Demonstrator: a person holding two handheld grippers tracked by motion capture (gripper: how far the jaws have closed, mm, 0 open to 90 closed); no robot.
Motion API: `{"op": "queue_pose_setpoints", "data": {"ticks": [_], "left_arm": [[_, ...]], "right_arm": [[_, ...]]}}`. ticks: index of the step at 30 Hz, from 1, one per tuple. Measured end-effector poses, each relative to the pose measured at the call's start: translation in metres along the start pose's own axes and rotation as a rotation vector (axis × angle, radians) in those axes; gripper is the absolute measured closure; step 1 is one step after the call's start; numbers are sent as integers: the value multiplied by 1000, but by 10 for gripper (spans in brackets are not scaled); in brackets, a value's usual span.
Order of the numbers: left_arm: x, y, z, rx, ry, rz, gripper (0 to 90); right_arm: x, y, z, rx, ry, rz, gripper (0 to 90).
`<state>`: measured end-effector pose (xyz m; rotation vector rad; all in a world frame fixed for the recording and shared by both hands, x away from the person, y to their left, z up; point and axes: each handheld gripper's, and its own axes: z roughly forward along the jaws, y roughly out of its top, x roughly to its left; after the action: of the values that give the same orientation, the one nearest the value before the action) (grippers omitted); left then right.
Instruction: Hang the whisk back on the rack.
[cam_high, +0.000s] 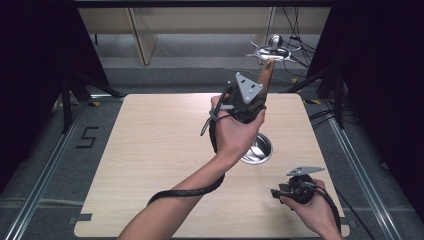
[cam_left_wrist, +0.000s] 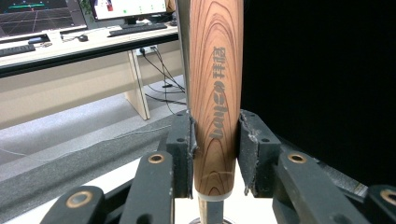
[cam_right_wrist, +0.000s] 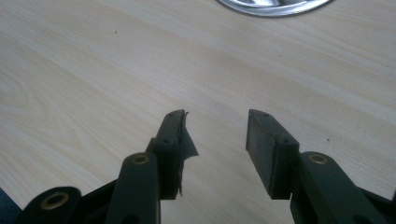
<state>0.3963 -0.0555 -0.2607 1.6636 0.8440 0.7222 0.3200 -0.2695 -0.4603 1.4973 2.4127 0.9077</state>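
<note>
Two grippers: the left gripper (cam_left_wrist: 215, 154) clamps a wooden handle (cam_left_wrist: 215, 93) upright above the steel bowl (cam_high: 260, 150) at the table's (cam_high: 150, 150) three o'clock, while the right gripper (cam_right_wrist: 215, 140), at five o'clock, gapes empty.

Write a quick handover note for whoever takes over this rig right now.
Left claw: shut on the wooden handle, held upright above the table.
Right claw: open, nothing between its jaws, low over the table's near right corner.
Steel bowl: on the table, right of centre, below the left hand.
Done: the handled tool is lifted.
Left: its working end is hidden, so check it, then probably bring it to the bowl.
</note>
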Motion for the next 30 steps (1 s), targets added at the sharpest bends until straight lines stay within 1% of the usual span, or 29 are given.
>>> {"op": "queue_pose_setpoints", "data": {"ticks": [7, 9, 12, 14, 15, 21, 22, 28, 29, 30], "left_arm": [[0, 1, 3, -2, 2, -7, 676], [0, 1, 3, 2, 4, -3, 675], [0, 1, 5, 3, 6, -10, 676], [0, 2, 6, 4, 6, -8, 676], [0, 2, 6, 4, 9, -11, 675], [1, 1, 9, 8, 11, -13, 675], [1, 1, 10, 8, 10, -14, 675], [1, 1, 12, 13, 12, -12, 675], [1, 1, 13, 14, 12, -13, 674], [1, 0, 13, 14, 11, -15, 675]], "right_arm": [[0, 0, 0, 0, -1, 0, 582], [0, 0, 0, 1, 0, -1, 582], [0, 0, 0, 2, 0, -1, 582], [2, 0, -1, 6, 4, 23, 582], [1, 0, 0, 3, 4, 14, 582], [1, 0, 0, 4, 5, 15, 581], [0, 0, 0, 2, 1, -3, 581], [0, 0, -1, 0, 1, -4, 581], [1, 0, -1, -3, 0, -6, 581], [2, 0, 0, -16, 0, -3, 581]]}}
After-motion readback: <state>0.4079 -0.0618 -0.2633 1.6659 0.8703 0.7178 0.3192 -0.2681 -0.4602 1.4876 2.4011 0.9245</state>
